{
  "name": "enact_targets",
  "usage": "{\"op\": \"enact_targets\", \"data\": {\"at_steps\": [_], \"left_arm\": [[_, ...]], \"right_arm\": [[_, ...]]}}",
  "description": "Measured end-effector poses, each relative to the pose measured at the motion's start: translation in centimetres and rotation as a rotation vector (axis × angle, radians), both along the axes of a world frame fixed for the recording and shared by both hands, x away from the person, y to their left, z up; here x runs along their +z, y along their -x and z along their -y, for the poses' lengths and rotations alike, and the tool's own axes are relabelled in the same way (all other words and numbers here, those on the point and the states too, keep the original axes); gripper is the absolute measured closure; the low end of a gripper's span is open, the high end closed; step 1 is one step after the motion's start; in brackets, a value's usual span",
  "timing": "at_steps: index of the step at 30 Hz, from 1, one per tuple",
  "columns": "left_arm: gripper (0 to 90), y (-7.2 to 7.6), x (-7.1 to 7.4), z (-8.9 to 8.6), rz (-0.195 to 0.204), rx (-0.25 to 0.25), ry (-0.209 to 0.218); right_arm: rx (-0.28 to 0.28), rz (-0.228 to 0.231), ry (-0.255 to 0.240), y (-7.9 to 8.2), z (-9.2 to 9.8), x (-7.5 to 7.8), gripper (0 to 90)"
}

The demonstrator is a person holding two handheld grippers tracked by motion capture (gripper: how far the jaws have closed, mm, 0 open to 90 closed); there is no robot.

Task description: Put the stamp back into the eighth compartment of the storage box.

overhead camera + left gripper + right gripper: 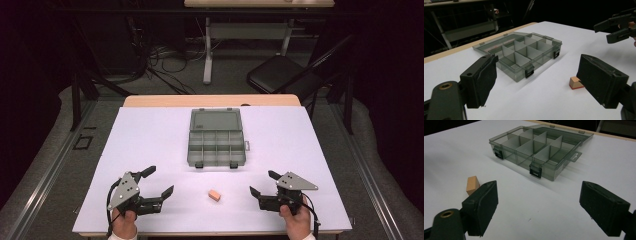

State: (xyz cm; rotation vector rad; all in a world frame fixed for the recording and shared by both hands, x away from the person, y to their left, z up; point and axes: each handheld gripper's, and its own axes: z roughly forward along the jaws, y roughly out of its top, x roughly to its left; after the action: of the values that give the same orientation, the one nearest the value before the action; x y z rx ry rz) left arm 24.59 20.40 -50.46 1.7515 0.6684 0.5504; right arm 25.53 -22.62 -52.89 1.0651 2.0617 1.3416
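White sheeting covers the table, with a strip of bare wood along its far edge. Nearest the person, at 7 o'clock on the table, the left hand holds the left tool, jaws spread wide with nothing between them. At 5 o'clock the right hand holds the right tool, likewise spread and gripping nothing; each tool carries a grey three-cornered plate. Between the two tools, slightly nearer the right one and touching neither, a small tan block lies on the sheet. From the left gripper view the block sits just beyond the right-hand jaw. Farther off, toward 12 o'clock, a translucent grey compartment box stands open, lid laid flat behind it, two black latches on its near wall. Beyond the table, a black chair stands at 1 o'clock on the floor.
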Motion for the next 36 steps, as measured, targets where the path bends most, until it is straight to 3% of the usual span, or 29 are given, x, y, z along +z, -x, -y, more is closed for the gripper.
{"op": "enact_targets", "data": {"at_steps": [5, 8, 11, 26, 36], "left_arm": [[16.1, 0.0, 0.0, 0.0, -0.002, 0.002, 0.001], [16.1, 0.0, 0.0, 0.1, -0.006, 0.000, -0.004], [16.1, 0.1, 0.0, 0.1, -0.005, 0.002, -0.006], [16.1, 0.5, 0.0, -0.3, -0.009, 0.007, -0.013], [16.0, 0.6, 0.1, -0.2, -0.013, 0.013, -0.036]], "right_arm": [[0.007, -0.027, -0.014, 0.0, -0.1, -0.1, 14.8], [-0.005, -0.013, 0.013, 0.0, -0.5, -0.1, 14.8], [-0.008, -0.008, 0.009, 0.0, -0.8, 0.0, 14.9], [0.030, -0.032, 0.026, 0.0, -1.6, 0.6, 20.6], [0.056, 0.008, 0.054, 0.3, -3.0, 1.5, 20.0]]}}
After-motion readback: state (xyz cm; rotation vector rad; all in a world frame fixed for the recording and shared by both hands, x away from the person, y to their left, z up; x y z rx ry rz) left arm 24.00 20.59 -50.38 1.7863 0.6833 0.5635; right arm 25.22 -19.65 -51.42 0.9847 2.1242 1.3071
